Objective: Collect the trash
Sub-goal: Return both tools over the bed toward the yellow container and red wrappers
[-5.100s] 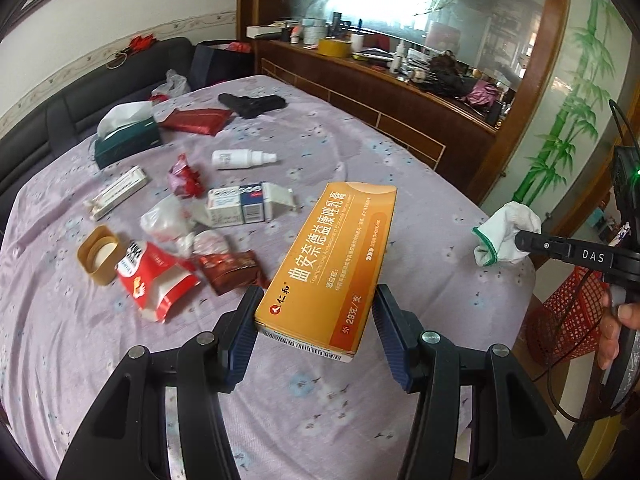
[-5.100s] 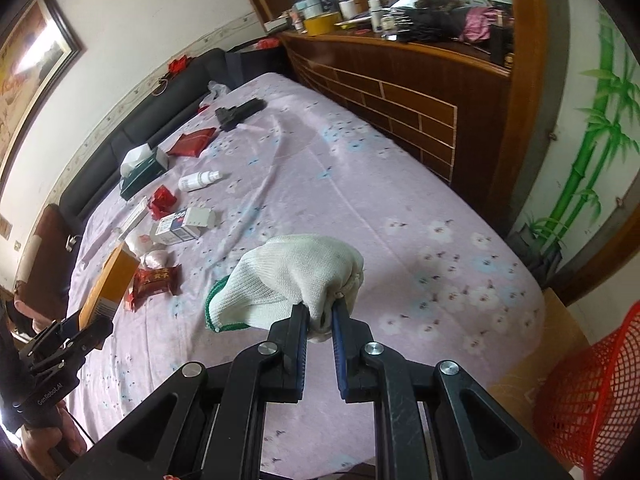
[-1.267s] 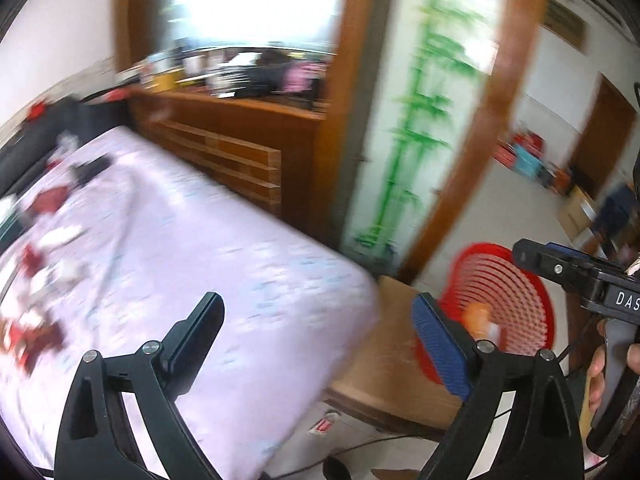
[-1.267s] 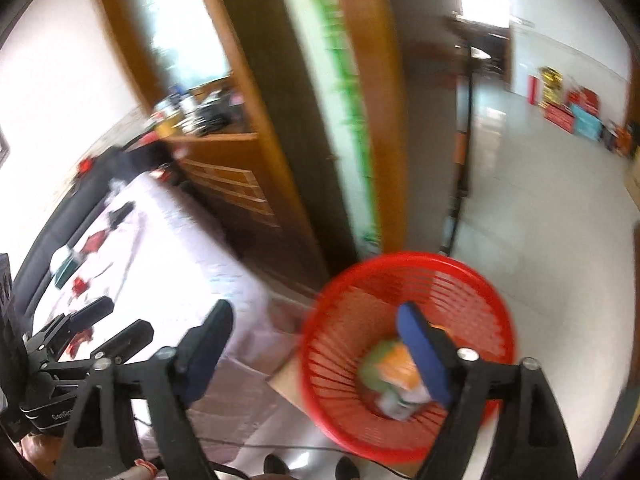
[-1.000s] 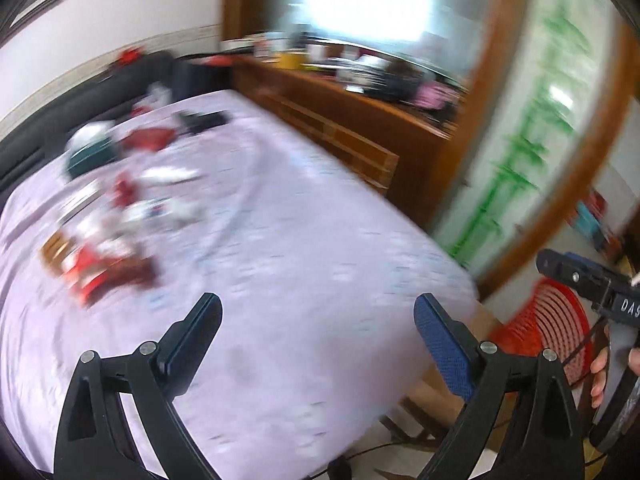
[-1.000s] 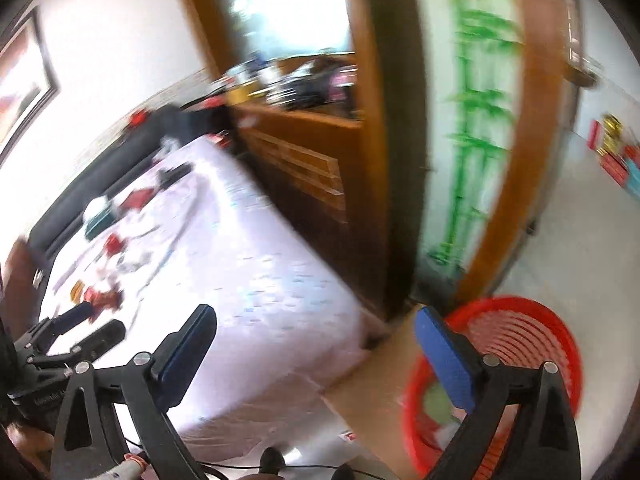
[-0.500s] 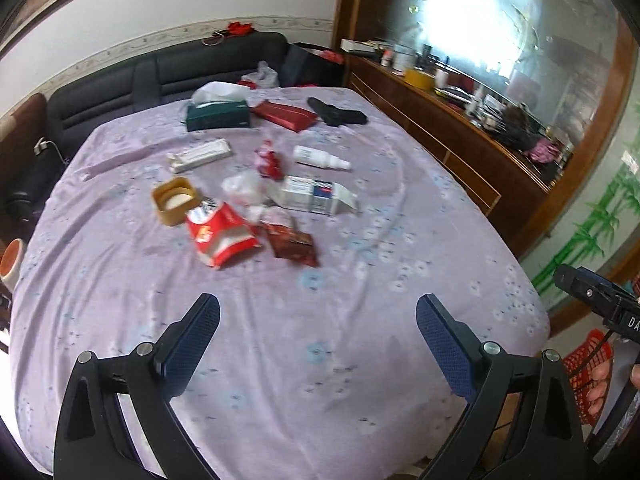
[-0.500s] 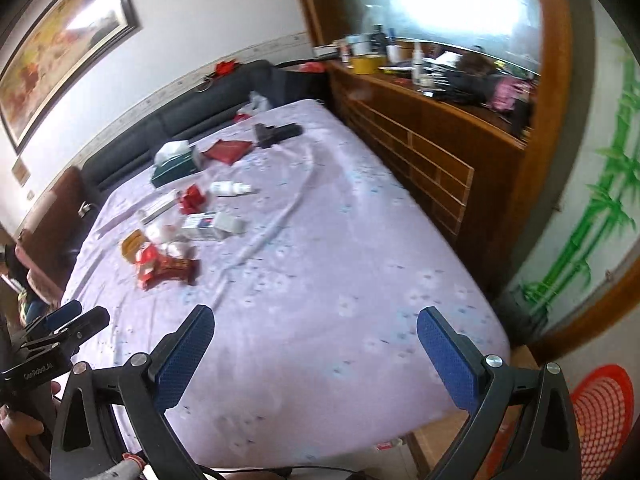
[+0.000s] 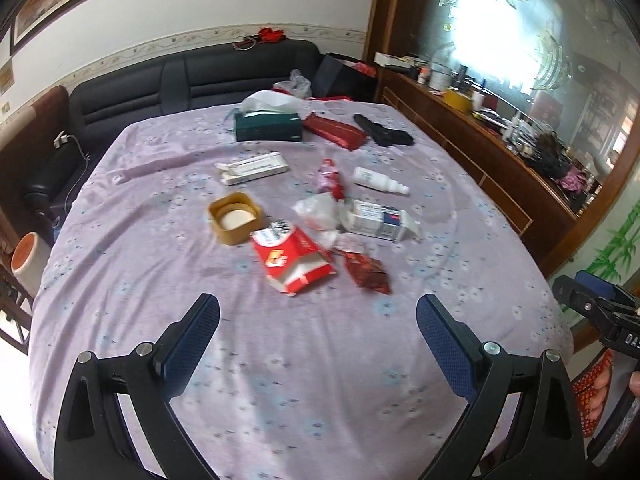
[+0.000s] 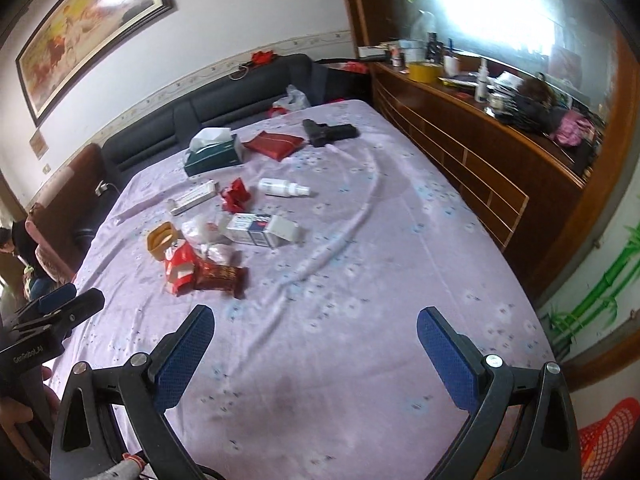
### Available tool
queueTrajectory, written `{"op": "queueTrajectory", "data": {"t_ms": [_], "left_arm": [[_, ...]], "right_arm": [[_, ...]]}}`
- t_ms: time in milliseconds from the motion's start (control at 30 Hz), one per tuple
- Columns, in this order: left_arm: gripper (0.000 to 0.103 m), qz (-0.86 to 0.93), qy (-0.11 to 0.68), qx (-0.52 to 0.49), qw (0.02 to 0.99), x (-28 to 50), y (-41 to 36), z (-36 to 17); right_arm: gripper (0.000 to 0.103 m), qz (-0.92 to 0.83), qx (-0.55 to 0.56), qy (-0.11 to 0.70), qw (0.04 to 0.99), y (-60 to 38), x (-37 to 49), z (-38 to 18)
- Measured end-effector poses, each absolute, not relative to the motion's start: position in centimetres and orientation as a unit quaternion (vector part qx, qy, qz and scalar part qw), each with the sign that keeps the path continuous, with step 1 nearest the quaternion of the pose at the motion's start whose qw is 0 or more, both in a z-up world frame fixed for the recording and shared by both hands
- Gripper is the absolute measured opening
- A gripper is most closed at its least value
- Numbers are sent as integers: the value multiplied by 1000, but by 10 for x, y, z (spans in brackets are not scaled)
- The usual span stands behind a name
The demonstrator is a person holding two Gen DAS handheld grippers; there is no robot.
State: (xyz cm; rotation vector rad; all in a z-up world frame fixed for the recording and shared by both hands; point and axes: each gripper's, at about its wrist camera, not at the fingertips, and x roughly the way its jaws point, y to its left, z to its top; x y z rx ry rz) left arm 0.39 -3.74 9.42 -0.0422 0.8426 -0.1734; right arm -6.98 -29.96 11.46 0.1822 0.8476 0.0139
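Both grippers are back over the table (image 9: 120, 280) now, box and glove gone, jaws wide apart and empty.
Left gripper (image 9: 318, 328) and right gripper (image 10: 316, 338) hang over bare purple cloth in the lower frame; the trash pile (image 9: 320, 236) sits mid-frame, and the red basket (image 10: 608, 436) peeks in at lower right past the table edge.

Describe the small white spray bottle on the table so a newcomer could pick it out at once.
Start at the big table under the lilac flowered cloth and find the litter cluster in its middle. On that cluster's far right side, toward the wooden sideboard, the white spray bottle lies on its side, beyond the blue-and-white carton. It is the only round, plain white plastic item among flat boxes and crumpled red wrappers.
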Motion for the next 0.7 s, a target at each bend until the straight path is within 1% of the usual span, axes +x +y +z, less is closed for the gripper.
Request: {"op": "queueTrajectory", "data": {"t_ms": [167,333,433,500,700], "left_arm": [[98,-67,417,-29,906,26,-7,89],[98,-56,418,-36,906,55,17,85],[98,-53,424,-30,904,78,27,79],[98,-48,430,-28,901,95,35,72],[98,-43,460,-31,886,147,58,42]], "right_arm": [[103,32,68,411,909,-268,-52,113],[102,71,47,431,898,-239,-35,99],[97,89,39,450,888,-221,-24,86],[90,95,40,459,882,-213,-17,78],[79,103,63,484,866,-193,12,58]]}}
